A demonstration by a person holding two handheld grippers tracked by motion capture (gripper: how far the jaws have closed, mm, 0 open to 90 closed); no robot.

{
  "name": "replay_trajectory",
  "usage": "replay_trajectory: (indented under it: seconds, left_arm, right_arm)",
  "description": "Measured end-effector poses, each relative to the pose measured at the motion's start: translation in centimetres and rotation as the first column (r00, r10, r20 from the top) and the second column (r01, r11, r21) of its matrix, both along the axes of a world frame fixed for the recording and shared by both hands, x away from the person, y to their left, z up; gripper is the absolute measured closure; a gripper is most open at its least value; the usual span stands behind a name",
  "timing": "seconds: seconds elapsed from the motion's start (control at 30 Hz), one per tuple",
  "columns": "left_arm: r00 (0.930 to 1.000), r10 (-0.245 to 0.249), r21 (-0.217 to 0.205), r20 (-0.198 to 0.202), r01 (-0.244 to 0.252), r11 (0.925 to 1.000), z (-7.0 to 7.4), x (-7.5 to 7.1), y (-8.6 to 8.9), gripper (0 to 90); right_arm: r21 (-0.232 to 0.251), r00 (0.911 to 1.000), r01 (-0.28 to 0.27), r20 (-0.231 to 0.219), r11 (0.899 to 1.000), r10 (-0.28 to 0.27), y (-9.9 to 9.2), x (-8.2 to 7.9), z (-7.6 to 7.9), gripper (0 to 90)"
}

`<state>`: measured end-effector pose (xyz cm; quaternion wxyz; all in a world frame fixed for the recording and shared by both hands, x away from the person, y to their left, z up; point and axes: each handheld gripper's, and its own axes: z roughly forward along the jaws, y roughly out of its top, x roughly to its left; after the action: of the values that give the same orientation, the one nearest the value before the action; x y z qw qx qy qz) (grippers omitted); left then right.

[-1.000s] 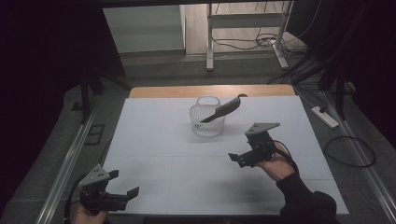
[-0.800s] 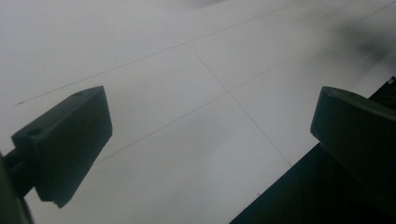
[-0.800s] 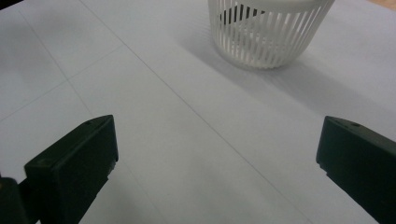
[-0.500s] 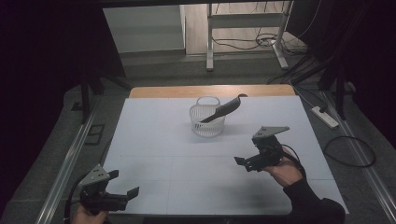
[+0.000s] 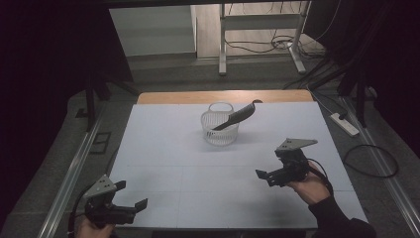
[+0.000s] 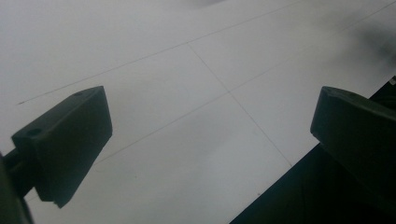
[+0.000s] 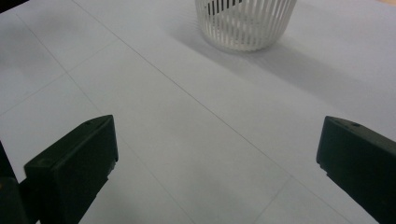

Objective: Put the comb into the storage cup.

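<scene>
The white table (image 5: pixel 163 148) carries a white slatted basket (image 5: pixel 220 130) toward its far middle, a dark utensil (image 5: pixel 236 117) leaning out of it. The right gripper (image 5: pixel 267 176), near and right of the basket, gapes empty. The left gripper (image 5: pixel 132 204), well apart at the near-left corner, also gapes empty.

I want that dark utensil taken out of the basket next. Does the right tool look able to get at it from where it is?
Probably yes. The right tool is open, and only bare table lies between it and the basket. The utensil leans over the rim, its handle sticking out toward that side.
</scene>
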<state>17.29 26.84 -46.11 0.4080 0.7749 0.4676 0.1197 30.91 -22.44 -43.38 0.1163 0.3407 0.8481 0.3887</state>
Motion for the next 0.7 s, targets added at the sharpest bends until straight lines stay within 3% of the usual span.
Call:
replay_trajectory:
  seconds: [0.17, 0.7]
  left_arm:
    - [1.0000, 0.000, 0.001, 0.000, 0.000, 1.0000, 0.0, 0.0, 0.0, 0.0]
    - [1.0000, 0.002, 0.002, 0.000, -0.002, 1.0000, 0.0, 0.0, 0.0, 0.0]
  right_arm:
    - [0.011, 0.9998, 0.010, -0.016, 1.000, -0.010, -0.8, -0.3, 0.1, 0.0]
    - [0.002, 0.9987, 0.051, 0.007, 0.999, -0.051, -2.7, -1.8, 0.1, 0.0]
